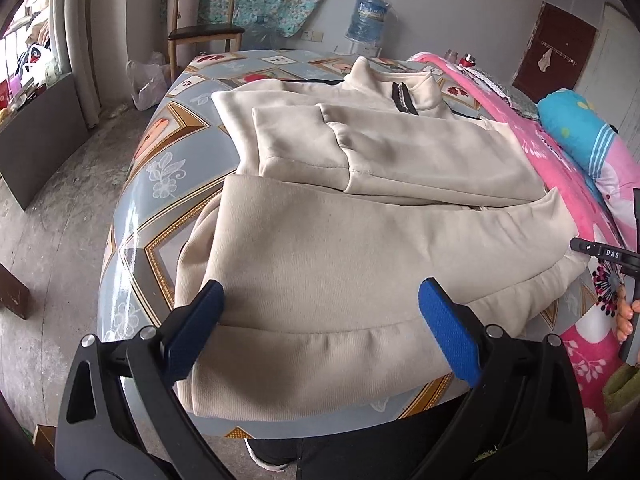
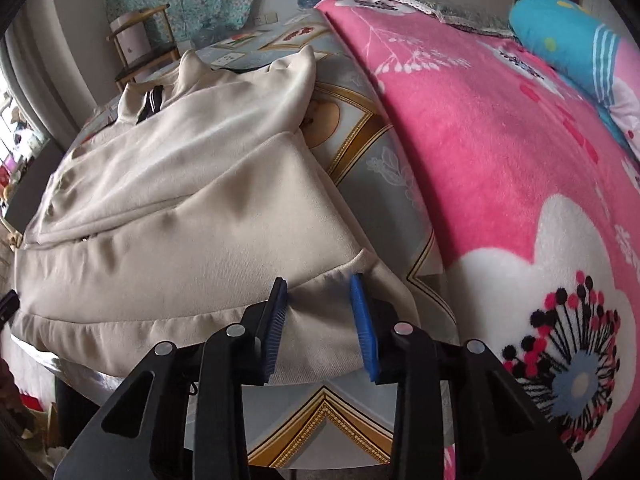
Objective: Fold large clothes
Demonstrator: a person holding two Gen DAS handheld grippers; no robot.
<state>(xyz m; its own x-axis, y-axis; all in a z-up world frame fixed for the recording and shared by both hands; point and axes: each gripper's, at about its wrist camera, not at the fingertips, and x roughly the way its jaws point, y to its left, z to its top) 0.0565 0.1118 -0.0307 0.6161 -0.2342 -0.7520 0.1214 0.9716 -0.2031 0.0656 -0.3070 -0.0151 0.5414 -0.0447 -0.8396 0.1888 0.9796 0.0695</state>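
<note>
Cream jacket [image 1: 360, 216] lies partly folded on the patterned table [image 1: 168, 168], collar at 12 o'clock, hem toward me. My left gripper [image 1: 320, 312] hangs wide open above the hem, holding nothing. My right gripper [image 2: 320, 312] stands narrowed astride the hem's 3 o'clock corner; whether the pads bite the cloth I cannot tell. Pink blanket [image 2: 500, 152] at 3 o'clock.

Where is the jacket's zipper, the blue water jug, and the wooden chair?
zipper [image 1: 405, 98], left wrist view, on its dark teeth at the collar.
water jug [image 1: 368, 16], left wrist view, on its side.
chair [image 1: 206, 32], left wrist view, on its seat.
</note>
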